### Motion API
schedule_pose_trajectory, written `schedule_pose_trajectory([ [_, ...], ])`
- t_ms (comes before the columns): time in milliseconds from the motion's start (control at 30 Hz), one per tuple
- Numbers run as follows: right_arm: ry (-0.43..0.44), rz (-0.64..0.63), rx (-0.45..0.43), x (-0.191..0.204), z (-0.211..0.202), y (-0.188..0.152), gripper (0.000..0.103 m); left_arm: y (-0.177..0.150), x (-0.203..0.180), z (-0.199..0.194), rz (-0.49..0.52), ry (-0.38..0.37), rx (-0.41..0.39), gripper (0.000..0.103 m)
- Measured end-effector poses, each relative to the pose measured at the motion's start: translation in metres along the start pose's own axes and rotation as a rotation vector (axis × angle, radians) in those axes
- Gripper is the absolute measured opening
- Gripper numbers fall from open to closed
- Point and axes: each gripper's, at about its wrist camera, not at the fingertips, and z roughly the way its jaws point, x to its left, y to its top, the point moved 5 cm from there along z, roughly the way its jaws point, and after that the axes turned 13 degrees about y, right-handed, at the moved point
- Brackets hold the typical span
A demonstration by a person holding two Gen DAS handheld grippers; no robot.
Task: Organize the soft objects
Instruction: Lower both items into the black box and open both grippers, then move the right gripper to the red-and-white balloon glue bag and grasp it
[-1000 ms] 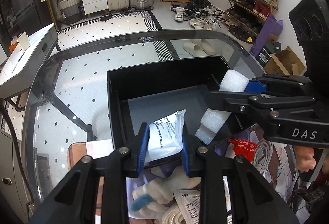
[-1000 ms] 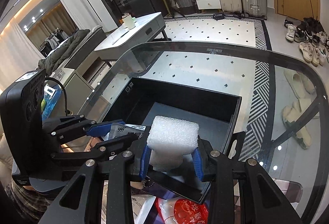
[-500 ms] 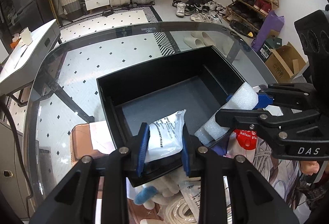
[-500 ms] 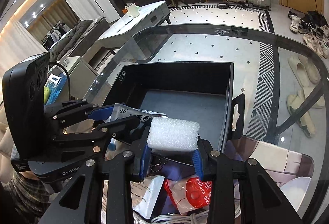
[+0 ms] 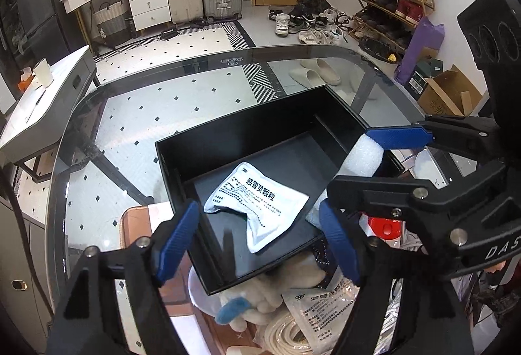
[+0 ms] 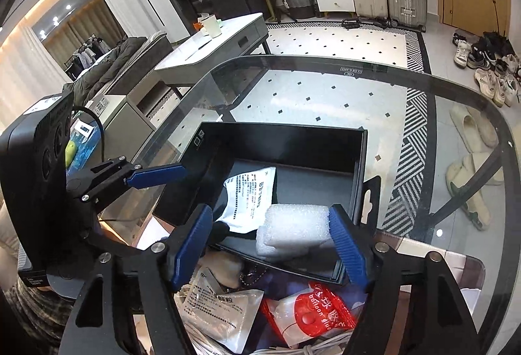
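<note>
Your left gripper (image 5: 260,237) has let go: the white medicine sachet (image 5: 260,202) that sat between its pads half a second ago now lies flat on the floor of the black box (image 5: 228,140), and the jaws stand wide apart above the box's near wall. Your right gripper (image 6: 270,244) has spread too; the white foam block (image 6: 293,229) rests by the box's near wall, touching only the right blue pad (image 6: 346,249), with clear space to the left one. The far half of the box floor is bare and grey, with the walls well clear of both items. The left wrist view shows the foam only as a rounded end behind the right gripper's finger; the right wrist view shows its full face. That view also catches the red glue packet (image 6: 307,312) and a second sachet (image 6: 215,306) heaped outside the box.
</note>
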Motion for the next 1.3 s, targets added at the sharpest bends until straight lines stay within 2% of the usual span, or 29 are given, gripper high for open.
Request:
schedule_pose_trajectory([
  [33,0.000,0.001,-0.009,0.001,-0.004,0.001,0.082,0.000,0.001,-0.002,0.001,-0.010,-0.005,0.085],
  [100,-0.010,0.000,-0.030,0.002,-0.012,0.003,0.087,0.000,0.002,-0.008,-0.004,-0.023,-0.017,0.102],
  [133,-0.014,-0.001,-0.038,0.002,-0.016,0.003,0.088,0.001,0.004,-0.010,-0.006,-0.016,-0.025,0.103],
  [400,-0.039,0.002,-0.101,0.003,-0.057,-0.011,0.099,-0.009,0.013,-0.028,-0.038,-0.018,-0.040,0.103],
  [533,-0.059,0.012,-0.090,-0.002,-0.069,-0.028,0.099,-0.020,0.015,-0.032,-0.057,-0.017,-0.035,0.103],
  [767,-0.065,0.008,-0.040,-0.005,-0.069,-0.050,0.099,-0.039,0.010,-0.027,-0.075,-0.036,-0.005,0.103],
  [1000,-0.058,-0.030,0.032,0.001,-0.048,-0.062,0.099,-0.054,0.016,-0.015,-0.094,-0.041,0.028,0.103],
  [1300,-0.088,-0.121,0.133,0.001,-0.027,-0.077,0.099,-0.063,0.016,-0.007,-0.060,-0.050,0.038,0.103],
])
